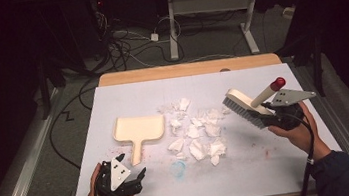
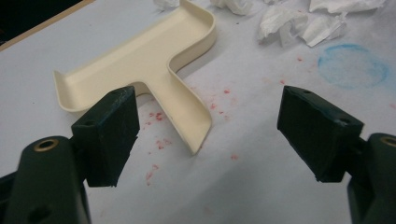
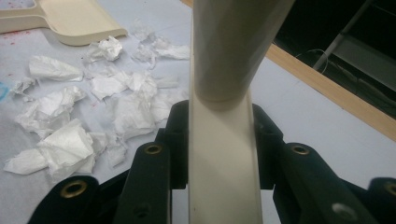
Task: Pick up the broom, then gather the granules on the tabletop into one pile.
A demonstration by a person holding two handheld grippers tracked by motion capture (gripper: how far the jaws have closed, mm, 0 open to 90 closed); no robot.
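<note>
Nearest the person, the left tool (image 1: 131,180) hovers low over the worktop (image 1: 252,169) with its jaws spread wide and nothing between them. It points at the handle of the cream dustpan (image 2: 140,60), which suggests it is lining up to take that handle so the pan can be steadied for sweeping. The dustpan lies flat, its handle toward the person and its open lip facing away, just left of the litter.

Across the middle of the worktop lies a loose scatter of crumpled white paper scraps (image 1: 196,134), torn and wadded, some touching, some apart, beside faint red specks and a blue ring stain.

Farther right, the right tool (image 1: 276,113) is pinched tight on the pale handle of the hand brush (image 3: 224,140). The brush is held tilted, with grey bristles (image 1: 242,111) angled down toward the scraps and its red-tipped end up and away, apparently ready to push them leftward into the pan.
</note>
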